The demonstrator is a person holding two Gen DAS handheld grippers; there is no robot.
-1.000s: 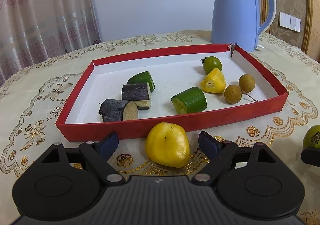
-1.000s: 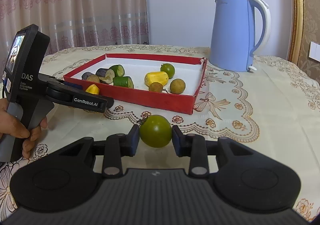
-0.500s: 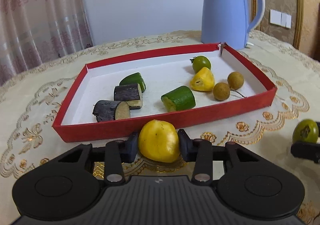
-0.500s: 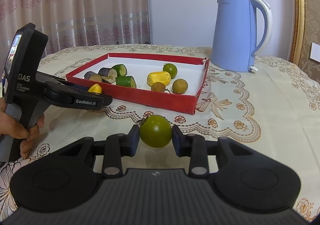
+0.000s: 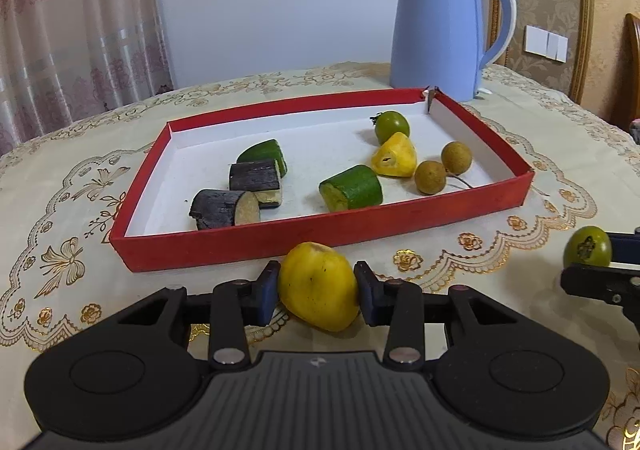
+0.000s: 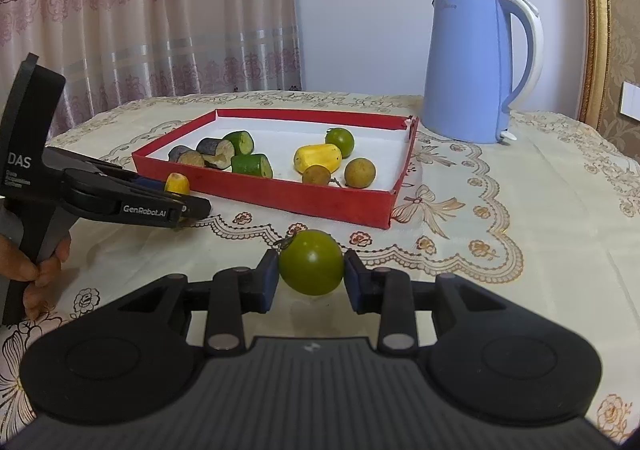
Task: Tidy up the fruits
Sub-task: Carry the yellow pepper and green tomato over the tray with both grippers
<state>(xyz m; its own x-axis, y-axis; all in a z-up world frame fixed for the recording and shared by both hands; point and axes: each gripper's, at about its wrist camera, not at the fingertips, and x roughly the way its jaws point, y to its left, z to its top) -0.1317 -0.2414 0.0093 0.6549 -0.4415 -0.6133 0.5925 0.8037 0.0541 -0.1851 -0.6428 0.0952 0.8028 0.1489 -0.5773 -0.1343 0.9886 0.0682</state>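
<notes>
Left claw [image 5: 316, 292] has just been closing and is now clamped on the yellow fruit [image 5: 318, 286], pads pressing both flanks. Fruit sits low over the counter [image 5: 72, 177], just outside the near wall of the red tray [image 5: 256, 242]; can't tell if it's off the cloth yet.

Right claw [image 6: 307, 276] is narrow, gripping the green fruit [image 6: 311, 268] across its widest part, stem pointing up-left. It's in front of the tray's near corner, on the kettle [image 6: 476, 65] side.

Tray contents look already sorted: 2 dark eggplant chunks [image 5: 240, 191] and cucumber pieces [image 5: 352, 191] on the left half; a green fruit, a yellow fruit and 2 brown longans [image 5: 444, 165] on the right half. So both held pieces probably belong on the right, next to their matches.

Grip across the middle makes sense, since round skin slips if pinched off-centre. Both claws angle downward, which should leave room to lift over the tray wall.

Risk: both drops target the same corner, so claws could crowd each other. I'd go 1 at a time.
</notes>
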